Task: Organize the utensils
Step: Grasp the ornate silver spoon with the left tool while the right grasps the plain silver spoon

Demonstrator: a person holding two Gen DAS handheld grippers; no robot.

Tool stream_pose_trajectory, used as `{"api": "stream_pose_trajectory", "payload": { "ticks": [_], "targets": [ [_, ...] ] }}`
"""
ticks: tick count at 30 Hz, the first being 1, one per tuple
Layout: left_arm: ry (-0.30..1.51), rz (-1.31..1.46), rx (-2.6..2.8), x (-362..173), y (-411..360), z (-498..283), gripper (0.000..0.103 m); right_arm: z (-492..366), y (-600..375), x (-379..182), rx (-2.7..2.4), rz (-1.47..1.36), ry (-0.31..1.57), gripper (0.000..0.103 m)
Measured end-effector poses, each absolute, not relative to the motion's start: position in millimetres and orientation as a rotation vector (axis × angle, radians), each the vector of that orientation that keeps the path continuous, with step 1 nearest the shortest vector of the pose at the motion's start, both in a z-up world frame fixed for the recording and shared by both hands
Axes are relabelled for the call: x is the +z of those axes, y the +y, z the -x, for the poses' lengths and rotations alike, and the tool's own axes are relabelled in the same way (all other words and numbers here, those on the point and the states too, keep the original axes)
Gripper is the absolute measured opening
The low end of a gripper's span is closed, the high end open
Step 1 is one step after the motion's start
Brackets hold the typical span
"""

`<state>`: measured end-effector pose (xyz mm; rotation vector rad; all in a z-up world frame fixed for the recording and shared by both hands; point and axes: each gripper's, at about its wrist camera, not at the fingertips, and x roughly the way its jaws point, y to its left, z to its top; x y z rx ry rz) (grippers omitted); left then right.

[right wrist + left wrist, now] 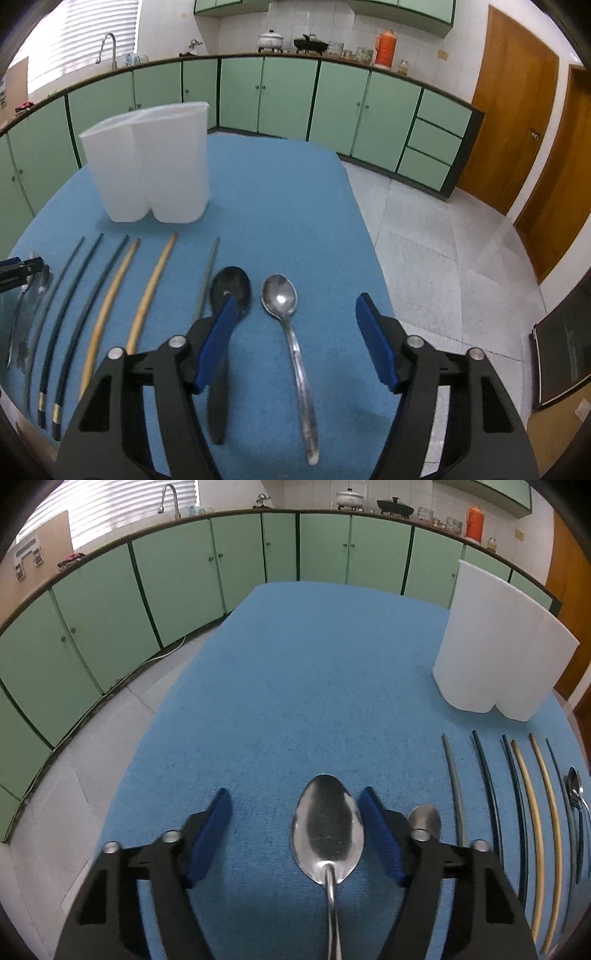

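A large steel spoon lies bowl-up on the blue cloth, between the blue pads of my left gripper. It sits close to the right pad, while the left pad stands well clear, so the jaws are open. A smaller spoon lies just outside the right finger. My right gripper is open around a silver spoon that lies flat, with neither pad touching it. A black spoon lies partly hidden behind the right gripper's left finger.
A white two-compartment holder stands upright behind the row, also visible as the white holder. Several chopsticks, dark and wooden, lie side by side. The table edge drops to tiled floor on the right. Green cabinets line the far wall.
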<state>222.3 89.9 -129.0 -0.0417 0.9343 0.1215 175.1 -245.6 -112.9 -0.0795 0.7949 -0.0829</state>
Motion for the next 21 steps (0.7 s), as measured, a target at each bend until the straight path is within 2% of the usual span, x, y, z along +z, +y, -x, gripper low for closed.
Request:
{"api": "stream_pose_trajectory", "payload": {
  "ticks": [4, 5, 21],
  "targets": [
    [0.924, 0.064, 0.097, -126.7, 90.1, -219.4, 0.037, -186.4, -247.9, -120.4, -0.051, 0.069, 0.832, 0.052],
    [0.922, 0.068, 0.095, -126.7, 90.7, -219.0, 0.036, -189.2, -247.8, -122.0, -0.042, 0.069, 0.839, 0.051],
    [0.893, 0.059, 0.058, -121.5, 83.5, -220.0, 0.035, -220.5, -245.8, -133.9, 0.043, 0.097, 0.941, 0.031]
  ]
}}
